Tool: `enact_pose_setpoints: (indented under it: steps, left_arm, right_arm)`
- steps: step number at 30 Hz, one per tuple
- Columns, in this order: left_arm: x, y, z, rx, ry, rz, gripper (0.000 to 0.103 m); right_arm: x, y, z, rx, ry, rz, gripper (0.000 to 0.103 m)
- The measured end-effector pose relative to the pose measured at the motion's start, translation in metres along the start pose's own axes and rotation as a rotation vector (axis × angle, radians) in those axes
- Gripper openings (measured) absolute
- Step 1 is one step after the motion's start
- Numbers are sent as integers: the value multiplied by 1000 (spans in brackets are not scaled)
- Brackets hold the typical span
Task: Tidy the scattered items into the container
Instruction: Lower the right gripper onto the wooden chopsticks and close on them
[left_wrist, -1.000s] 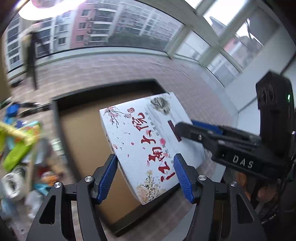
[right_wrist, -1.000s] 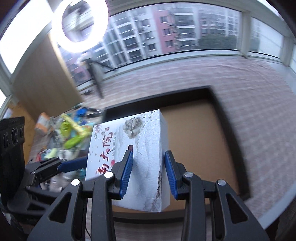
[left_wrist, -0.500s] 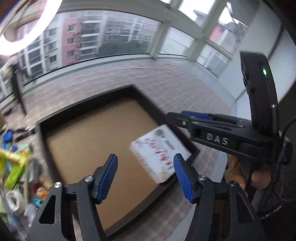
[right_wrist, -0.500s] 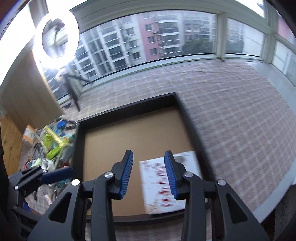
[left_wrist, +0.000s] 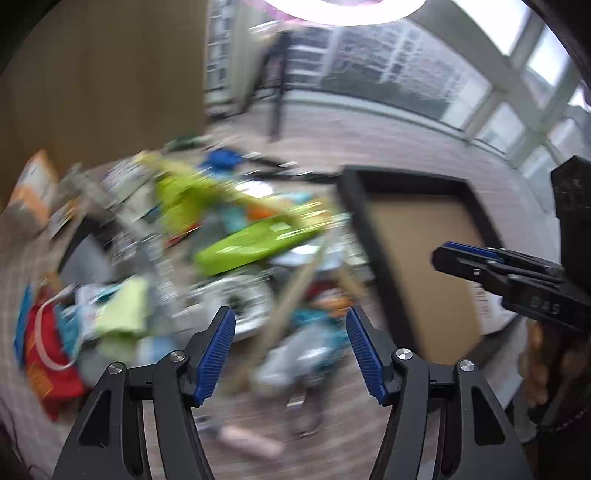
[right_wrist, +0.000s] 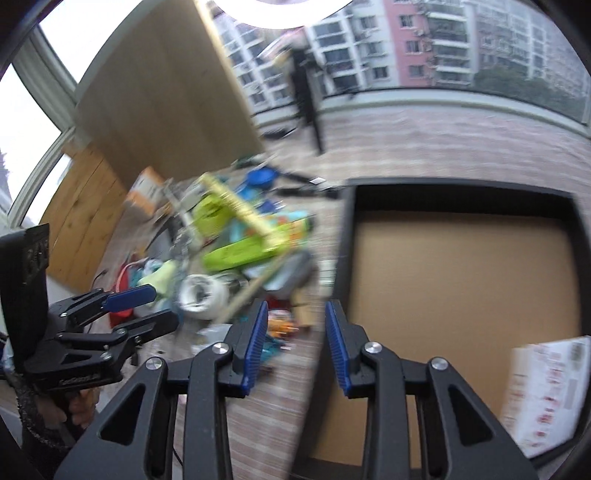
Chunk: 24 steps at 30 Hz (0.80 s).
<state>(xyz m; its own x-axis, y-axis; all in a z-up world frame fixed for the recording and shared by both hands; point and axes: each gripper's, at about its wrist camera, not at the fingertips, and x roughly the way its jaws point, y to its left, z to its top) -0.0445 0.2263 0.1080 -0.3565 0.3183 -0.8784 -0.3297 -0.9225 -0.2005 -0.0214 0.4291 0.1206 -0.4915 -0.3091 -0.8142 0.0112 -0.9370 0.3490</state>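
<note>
The container (right_wrist: 343, 240) is a shallow black-rimmed box with a brown cardboard bottom; its rim (left_wrist: 354, 206) also shows in the left wrist view. A white box with red characters (right_wrist: 546, 391) lies flat in its near right corner. To the left lies a blurred pile of scattered items: a lime-green pack (left_wrist: 258, 240) (right_wrist: 240, 254), a white tape roll (right_wrist: 201, 295), a red bag (left_wrist: 48, 354) and a wooden stick (left_wrist: 295, 295). My left gripper (left_wrist: 290, 332) hangs open over the pile, holding nothing. My right gripper (right_wrist: 295, 321) is over the container's left rim, its jaws closing with nothing between them.
An orange carton (right_wrist: 144, 192) sits at the pile's far left. A black tripod (right_wrist: 306, 96) stands behind the pile on the checked tablecloth, below a ring light. A wooden panel (right_wrist: 166, 103) leans at the back left. Each gripper shows in the other's view, held by a hand.
The white box left both grippers and now lies in the container. Both grippers swung left from the container toward the pile. The right jaws narrowed slightly.
</note>
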Motion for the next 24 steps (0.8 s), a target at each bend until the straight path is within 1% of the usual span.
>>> enact_pose_setpoints:
  steps: [1,3,4,6,11,14,17,18,19,22,23,24]
  left_arm:
    - [2,13,-2,-21,14,3,60]
    - [8,21,-5,-38,29,3,56]
    - [10,27,-6,-44,35,5,55]
    - [13,35,-6,-49,46,-12,54]
    - [28,38,-1,-19,70,-24,54]
    - [42,40,6,-13,88,-28,54]
    - [55,42,10,-1,119,-17,54]
    - [60,43,10,3,131,-15,53]
    - [65,45,10,4,147,-19,49]
    - [71,50,11,-4,159,-40,46]
    - [72,51,12,-7,162,-37,41]
    - [73,52,12,-11,164,-31,39]
  right_arm:
    - [11,6,2,2,19,16,31]
    - [32,17,6,11,55,41,30]
    - [42,23,7,16,71,46,30]
    - [57,30,8,21,95,42,28]
    - [85,36,7,51,151,32,28]
    - [96,36,10,76,170,24,28]
    - [104,32,13,103,182,30,28]
    - [106,32,14,108,185,31,28]
    - [109,32,16,111,188,31,28]
    - [118,33,19,120,205,38,28]
    - [120,34,19,118,210,35,28]
    - [123,35,19,117,213,37,28]
